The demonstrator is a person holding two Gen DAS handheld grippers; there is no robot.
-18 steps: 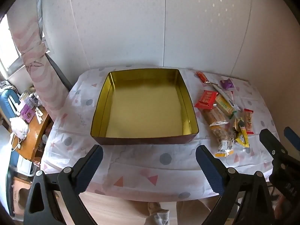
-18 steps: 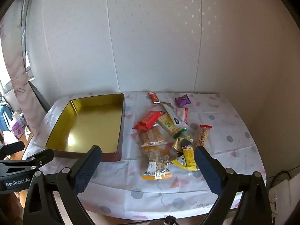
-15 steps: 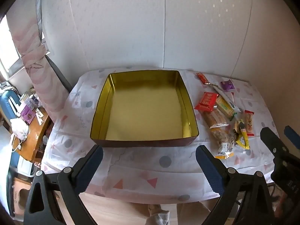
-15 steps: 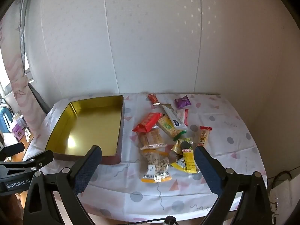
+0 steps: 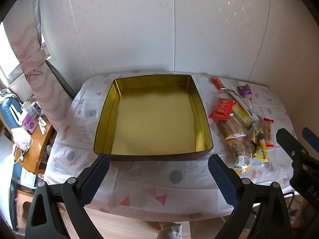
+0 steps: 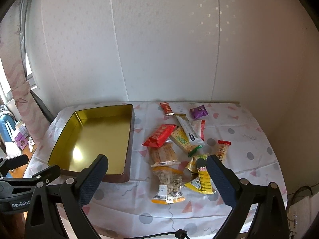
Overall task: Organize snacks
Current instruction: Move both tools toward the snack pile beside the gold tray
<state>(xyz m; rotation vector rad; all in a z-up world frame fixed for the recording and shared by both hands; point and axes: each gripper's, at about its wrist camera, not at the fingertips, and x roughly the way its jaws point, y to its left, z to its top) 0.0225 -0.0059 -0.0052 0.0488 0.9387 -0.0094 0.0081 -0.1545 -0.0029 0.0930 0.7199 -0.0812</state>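
Readable writing: "GenRobo" in white on the body of the left tool as seen at the lower left of the right wrist view, cut off at the frame edge. Snack wrappers carry print, but it is too small to read.

Left tool (image 5: pixel 158 176): jaws spread wide, holding nothing, touching nothing. It hovers over the near edge of the tabletop (image 5: pixel 139 181), facing the gold tin (image 5: pixel 153 117).

Right tool (image 6: pixel 157 177): jaws likewise spread wide, empty, hanging above the near end of the snack pile without contact.

Gold tin: open, rectangular, dark outer wall, nothing inside. It sits on the left half of the patterned cloth.

Snacks lie loose on the cloth just right of the tin, none in it. Red packet (image 6: pixel 159 135) lies nearest the tin; a clear biscuit pack (image 6: pixel 163 154) sits in front of it, then a nut bag (image 6: pixel 169 185) with orange ends. Yellow sachet (image 6: pixel 203 179) lies beside the nut bag. A white tube-shaped pack (image 6: pixel 188 130) overlaps a cracker pack (image 6: pixel 182 140). Purple packet (image 6: pixel 198 111) and a small red bar (image 6: pixel 167 108) sit at the far side.
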